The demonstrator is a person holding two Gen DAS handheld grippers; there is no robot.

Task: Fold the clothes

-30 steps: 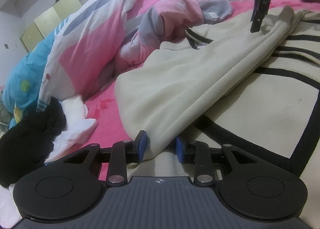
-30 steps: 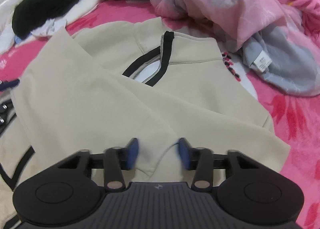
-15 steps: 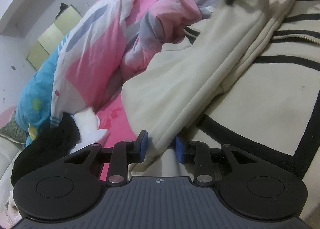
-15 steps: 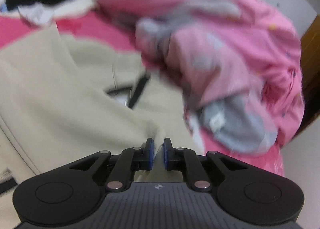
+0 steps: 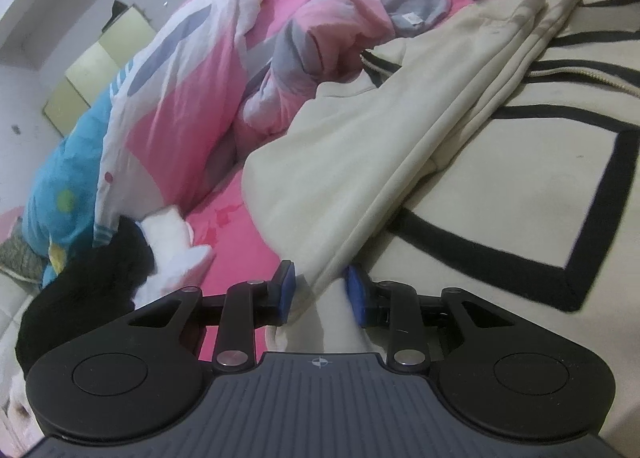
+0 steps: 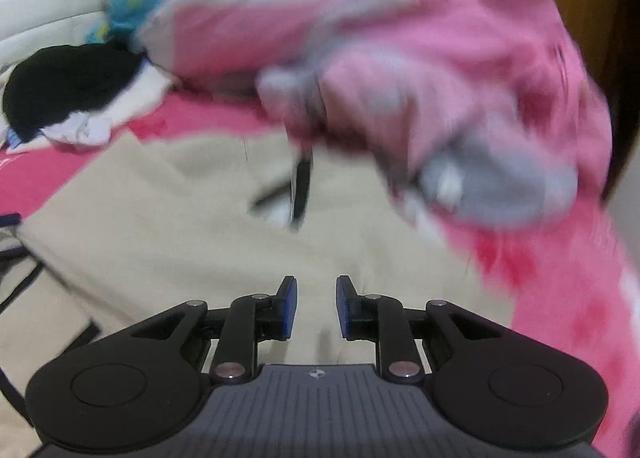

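beige jacket (image 5: 500,185) was laid flat on the pink bed (image 5: 236,217), sleeve (image 5: 360,161) folded over its front | left hand-held gripper (image 5: 318,292) was seen part-spread with sleeve cuff between the pads, apparently not clamped | right hand-held gripper (image 6: 316,308) was released above the jacket, view blurred | pink quilt (image 5: 192,97) was heaped beyond

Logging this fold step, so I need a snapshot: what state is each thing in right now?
Left tongs: jaws apart, a fold of the sleeve between them.
Right tongs: open, nothing between the pads.
Cream jacket: spread flat on the bed, zip partly open at the collar.
Sleeve: folded across the jacket.
Pink quilt: bunched in a heap.
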